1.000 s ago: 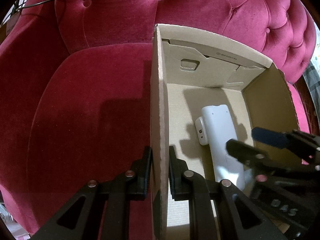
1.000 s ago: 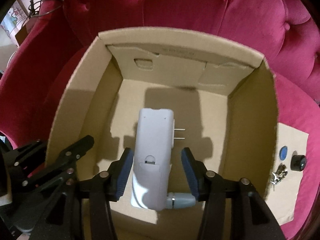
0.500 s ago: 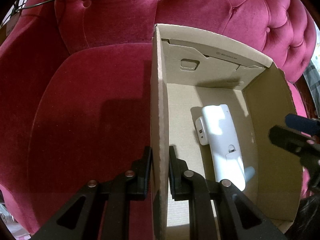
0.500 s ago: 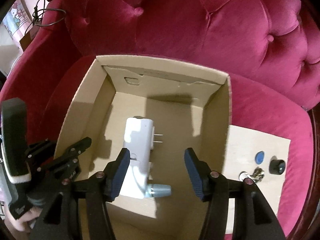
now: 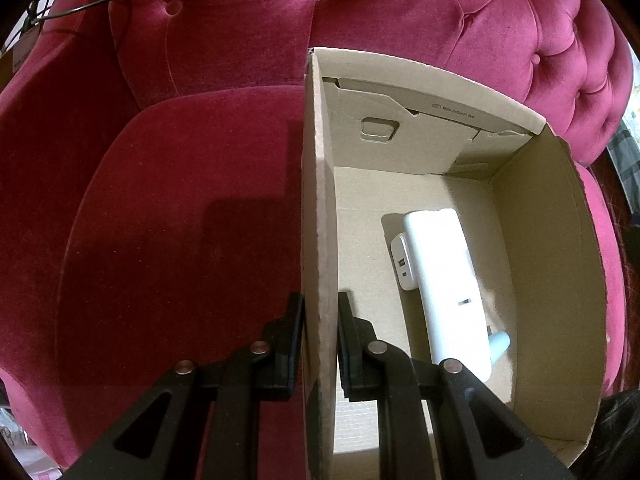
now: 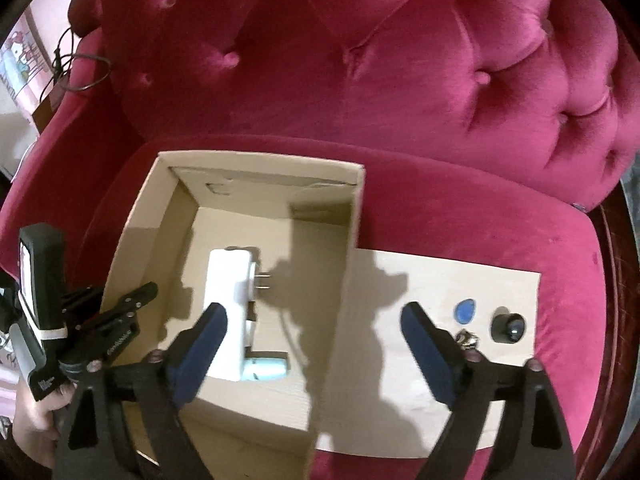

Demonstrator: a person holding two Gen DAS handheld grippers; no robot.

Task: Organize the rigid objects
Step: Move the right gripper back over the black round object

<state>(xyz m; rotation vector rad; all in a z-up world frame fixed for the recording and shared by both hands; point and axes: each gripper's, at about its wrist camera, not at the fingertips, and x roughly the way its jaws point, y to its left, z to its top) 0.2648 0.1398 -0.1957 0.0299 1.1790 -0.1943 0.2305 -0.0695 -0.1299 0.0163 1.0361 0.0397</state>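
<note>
- On the red velvet sofa (image 6: 400,80), the cardboard box (image 6: 256,160) now holds the white plug adapter (image 6: 228,280), which I have just released onto its floor.
- Right gripper (image 6: 312,316): jaws have just spread wide, empty, lifted clear.
- Left gripper (image 5: 318,304): jaws clenched on the box's side wall.
- Blue tag (image 6: 464,312), keys (image 6: 466,338) and black knob (image 6: 508,326) wait on the cardboard sheet (image 6: 440,280) beside it.

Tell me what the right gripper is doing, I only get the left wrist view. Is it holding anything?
Observer: No. The right gripper has just been opening wide, with nothing held between its jaws.
Operator: Anything left outside the box?
Observer: Yes. A blue tag, a black round knob and a small metal piece lie on a cardboard sheet right of the box.
Operator: Prongs on the white device?
Observer: Two on the white device, pointing toward the sheet.
</note>
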